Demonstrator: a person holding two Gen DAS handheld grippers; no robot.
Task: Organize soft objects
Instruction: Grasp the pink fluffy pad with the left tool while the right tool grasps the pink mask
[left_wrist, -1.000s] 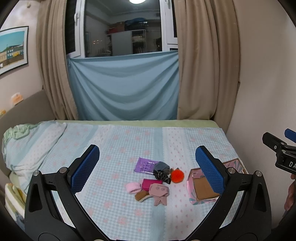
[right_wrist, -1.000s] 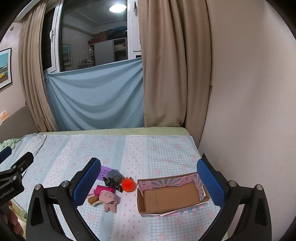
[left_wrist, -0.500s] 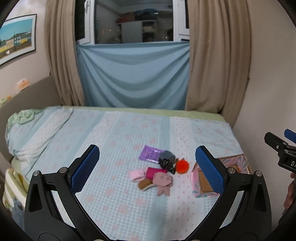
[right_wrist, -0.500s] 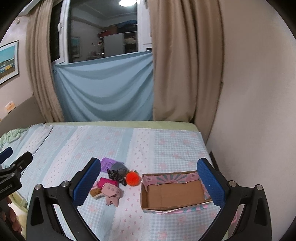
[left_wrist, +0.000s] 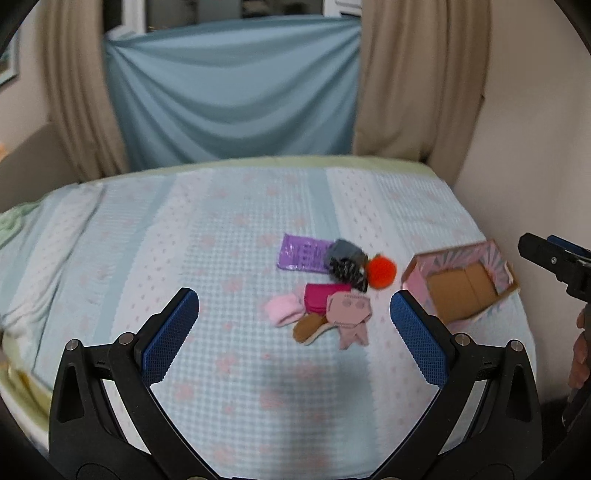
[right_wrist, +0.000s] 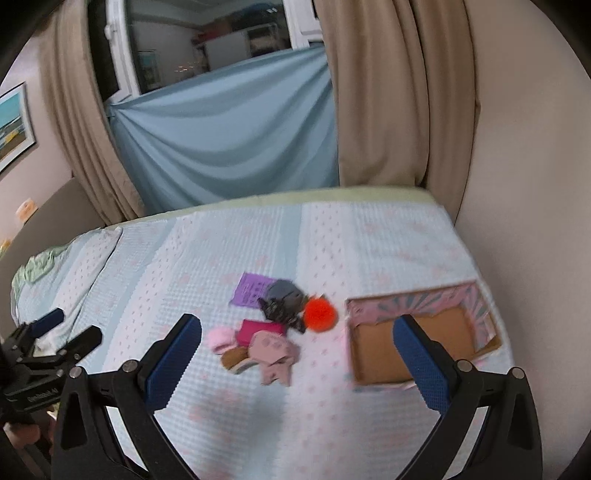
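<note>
A small heap of soft things lies mid-bed: an orange pom-pom (left_wrist: 381, 272) (right_wrist: 320, 314), a grey and black item (left_wrist: 345, 263), a purple packet (left_wrist: 302, 253), a magenta piece (left_wrist: 318, 297), a pale pink roll (left_wrist: 283, 309), a brown sole-shaped piece (left_wrist: 308, 327) and a pink pig-faced piece (left_wrist: 349, 314) (right_wrist: 274, 349). An open pink cardboard box (left_wrist: 461, 286) (right_wrist: 413, 345) stands right of the heap. My left gripper (left_wrist: 294, 334) is open and empty, above the bed short of the heap. My right gripper (right_wrist: 297, 356) is open and empty, over the heap and box.
The bed (left_wrist: 221, 229) has a light blue checked cover. A wall (left_wrist: 535, 147) runs along its right side, close to the box. Beige curtains (left_wrist: 413, 81) and a blue cloth (left_wrist: 236, 92) hang behind. A bunched pillow (right_wrist: 40, 266) lies far left.
Both grippers have moved forward and tilted down toward the heap and box, which now look larger and nearer. Nothing on the bed has moved.
</note>
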